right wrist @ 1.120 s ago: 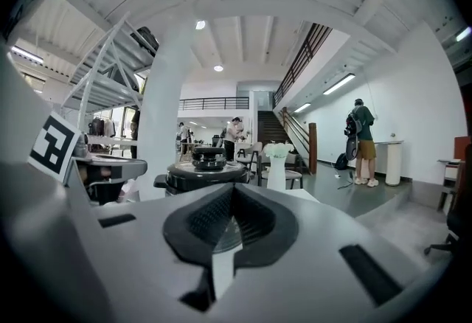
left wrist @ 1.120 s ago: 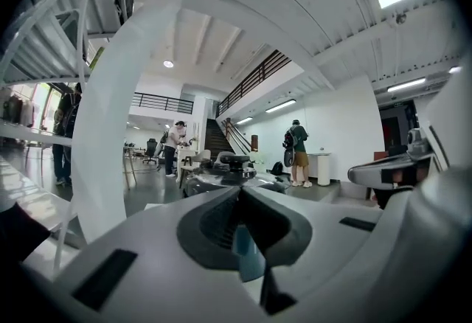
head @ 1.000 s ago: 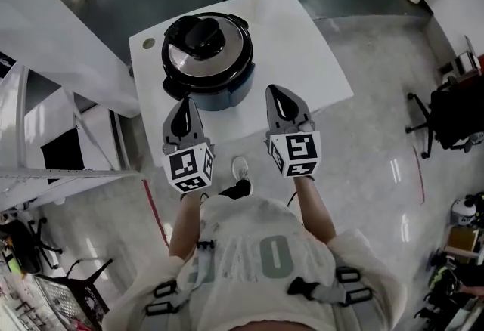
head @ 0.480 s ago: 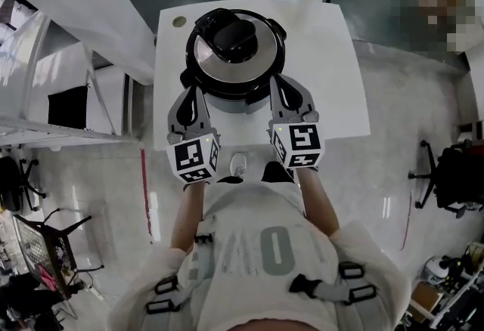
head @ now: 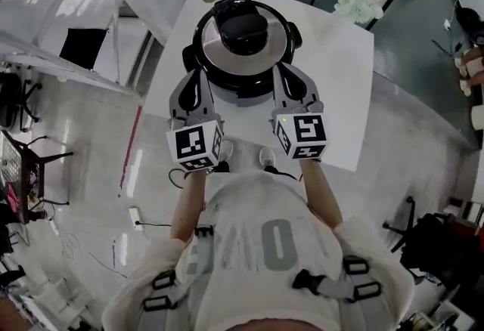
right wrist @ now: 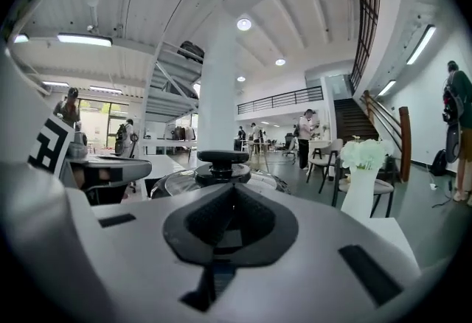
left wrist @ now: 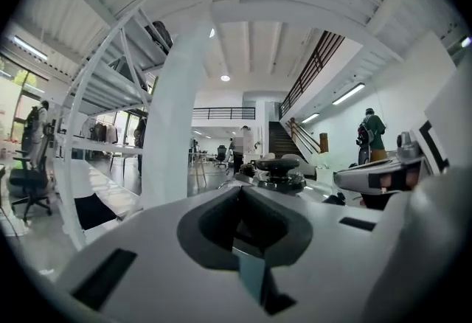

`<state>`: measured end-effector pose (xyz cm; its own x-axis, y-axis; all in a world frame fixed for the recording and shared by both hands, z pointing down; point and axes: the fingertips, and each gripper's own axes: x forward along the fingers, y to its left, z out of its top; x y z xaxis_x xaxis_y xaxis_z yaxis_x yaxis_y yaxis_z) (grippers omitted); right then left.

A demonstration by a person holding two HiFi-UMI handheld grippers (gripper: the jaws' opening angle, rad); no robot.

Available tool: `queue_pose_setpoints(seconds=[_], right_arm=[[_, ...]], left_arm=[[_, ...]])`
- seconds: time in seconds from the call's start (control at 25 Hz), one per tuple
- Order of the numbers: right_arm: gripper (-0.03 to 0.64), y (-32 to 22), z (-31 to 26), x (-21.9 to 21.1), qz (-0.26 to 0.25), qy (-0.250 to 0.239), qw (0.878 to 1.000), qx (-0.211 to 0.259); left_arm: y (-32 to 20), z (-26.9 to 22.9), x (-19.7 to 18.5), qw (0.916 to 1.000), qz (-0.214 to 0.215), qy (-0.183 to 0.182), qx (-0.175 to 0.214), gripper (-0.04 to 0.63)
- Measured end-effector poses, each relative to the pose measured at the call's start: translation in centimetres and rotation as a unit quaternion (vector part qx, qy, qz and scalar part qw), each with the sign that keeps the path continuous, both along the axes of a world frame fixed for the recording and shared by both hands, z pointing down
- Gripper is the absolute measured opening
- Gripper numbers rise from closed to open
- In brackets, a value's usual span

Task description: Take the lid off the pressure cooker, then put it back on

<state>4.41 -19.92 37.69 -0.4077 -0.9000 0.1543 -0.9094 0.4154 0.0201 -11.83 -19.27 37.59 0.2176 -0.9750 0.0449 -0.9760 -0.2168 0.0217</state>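
**Both grippers closed, cooker sitting between them**

The left gripper has its jaws pressed together with nothing in them, tip just beside the near left flank of the pressure cooker. The lid is on, and the cooker stands on the white table. The right gripper mirrors it at the near right flank, jaws together and empty.

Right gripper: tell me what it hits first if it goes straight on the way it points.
Most likely the pressure cooker: its lid sits dead ahead, just beyond the tips of the shut right gripper. Whether it would meet the lid's rim or the pot wall below, the depth leaves unclear.
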Motion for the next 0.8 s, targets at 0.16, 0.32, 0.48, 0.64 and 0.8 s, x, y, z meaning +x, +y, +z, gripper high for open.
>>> queue_pose_setpoints(seconds=[0.16, 0.32, 0.48, 0.64, 0.8], right_arm=[[0.008, -0.1, 0.1, 0.7, -0.030, 0.001, 1.000, -0.002], [0.008, -0.2, 0.3, 1.8, -0.039, -0.001, 0.999, 0.001], [0.008, -0.4, 0.7, 2.2, -0.047, -0.005, 0.999, 0.002], [0.008, -0.6, 0.3, 2.3, -0.052, -0.007, 0.999, 0.004], [0.008, -0.8, 0.3, 2.1, -0.054, -0.008, 0.998, 0.006]], left_arm=[[1.0, 0.3, 0.6, 0.9994, -0.033, 0.000, 0.000, 0.018], [1.5, 0.6, 0.8, 0.9982, -0.060, 0.000, 0.002, 0.018], [1.7, 0.9, 0.9, 0.9973, -0.074, -0.001, 0.005, 0.018], [1.6, 0.5, 1.2, 0.9969, -0.078, -0.001, 0.007, 0.018], [1.5, 0.4, 1.0, 0.9969, -0.079, -0.002, 0.010, 0.018]])
